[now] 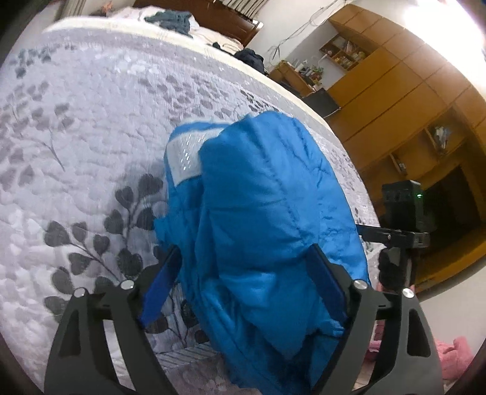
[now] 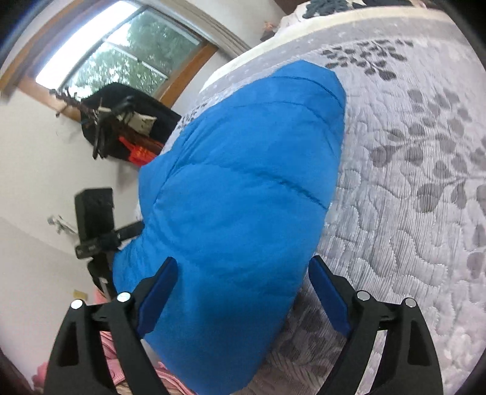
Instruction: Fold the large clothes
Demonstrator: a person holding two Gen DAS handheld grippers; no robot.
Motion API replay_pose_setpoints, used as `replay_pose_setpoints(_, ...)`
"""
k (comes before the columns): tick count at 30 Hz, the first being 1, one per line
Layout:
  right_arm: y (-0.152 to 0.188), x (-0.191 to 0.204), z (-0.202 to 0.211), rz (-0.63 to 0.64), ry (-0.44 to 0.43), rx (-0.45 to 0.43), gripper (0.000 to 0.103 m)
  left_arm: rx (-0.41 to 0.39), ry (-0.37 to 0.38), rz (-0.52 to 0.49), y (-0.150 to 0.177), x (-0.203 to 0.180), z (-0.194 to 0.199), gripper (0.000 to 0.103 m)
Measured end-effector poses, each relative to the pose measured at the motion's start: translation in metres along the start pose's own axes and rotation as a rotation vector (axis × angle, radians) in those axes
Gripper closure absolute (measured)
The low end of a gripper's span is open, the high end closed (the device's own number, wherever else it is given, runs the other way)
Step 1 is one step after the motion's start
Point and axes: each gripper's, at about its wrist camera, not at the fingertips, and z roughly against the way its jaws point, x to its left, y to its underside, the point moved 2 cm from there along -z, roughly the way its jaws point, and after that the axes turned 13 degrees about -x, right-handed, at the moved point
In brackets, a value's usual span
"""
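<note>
A puffy blue quilted jacket (image 1: 258, 194) lies bunched on the bed's grey leaf-patterned quilt (image 1: 91, 121), with a white inner label panel (image 1: 186, 155) showing at its far left. My left gripper (image 1: 245, 250) is open, its blue-padded fingers (image 1: 161, 285) straddling the jacket's near end. In the right wrist view the same jacket (image 2: 243, 182) lies near the bed's left edge, and my right gripper (image 2: 243, 262) is open with its fingers either side of the padding. Each gripper shows in the other's view: the right one (image 1: 401, 212) and the left one (image 2: 94, 221).
Wooden wardrobes and shelves (image 1: 395, 91) stand beyond the bed's right edge, and dark clothes (image 1: 170, 18) lie at the head of the bed. Pink fabric (image 1: 452, 355) lies on the floor. A window (image 2: 121, 54) and a hanging black bag (image 2: 127, 121) are on the white wall.
</note>
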Motion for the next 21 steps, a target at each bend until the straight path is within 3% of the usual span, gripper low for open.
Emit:
replay_pose_setpoints(5, 0.0, -0.025, -0.012, -0.106, -0.076, 0.009, 0.009, 0.036, 0.115, 0.12, 0.007, 0.023, -0.016, 0.011)
replay_pose_setpoints(11, 0.004, -0.034, -0.037, -0.181, -0.188, 0.032, 0.003, 0.051, 0.231, 0.195, 0.015, 0.038, -0.032, 0.003)
replay_pose_setpoints(18, 0.003, -0.02, -0.049, -0.135, -0.174, 0.014, 0.003, 0.032, 0.253, 0.209, 0.02, 0.031, -0.045, 0.002)
replay_pose_setpoints(21, 0.007, -0.007, -0.042, -0.08, -0.161, 0.001, 0.013, 0.016, 0.255, 0.183, 0.025, 0.02, -0.05, 0.003)
